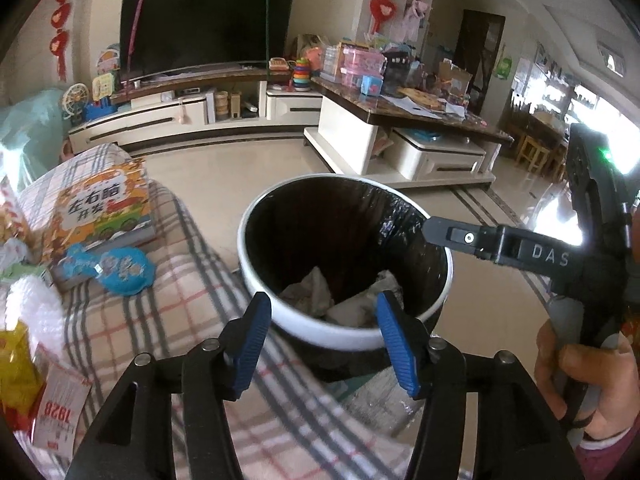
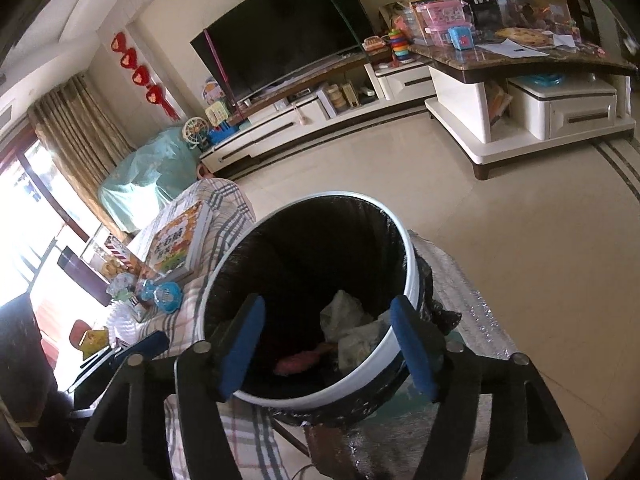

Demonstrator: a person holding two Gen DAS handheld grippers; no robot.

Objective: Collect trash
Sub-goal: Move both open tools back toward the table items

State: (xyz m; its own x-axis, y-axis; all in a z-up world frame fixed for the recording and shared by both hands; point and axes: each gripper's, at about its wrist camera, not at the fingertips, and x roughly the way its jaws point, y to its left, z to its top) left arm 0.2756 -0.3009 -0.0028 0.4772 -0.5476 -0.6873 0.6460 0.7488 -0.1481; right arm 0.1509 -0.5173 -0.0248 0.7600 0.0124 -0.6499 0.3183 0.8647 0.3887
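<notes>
A round trash bin with a white rim (image 1: 256, 216) and black liner stands beside a plaid-covered seat. Crumpled white paper (image 1: 316, 288) lies inside it. In the right wrist view the bin rim (image 2: 412, 264) is just below me, with white paper (image 2: 344, 320) and a pink scrap (image 2: 300, 362) at the bottom. My left gripper (image 1: 322, 340) is open and empty above the bin's near rim. My right gripper (image 2: 328, 348) is open and empty over the bin mouth; it also shows in the left wrist view (image 1: 436, 230) reaching over the bin from the right.
On the plaid seat (image 1: 168, 320) lie a children's book (image 1: 100, 212), a blue toy (image 1: 116, 268) and snack packets (image 1: 24, 376). A cluttered coffee table (image 1: 404, 128) and TV stand (image 1: 180, 116) are beyond. Silver bubble wrap (image 2: 460, 320) lies under the bin.
</notes>
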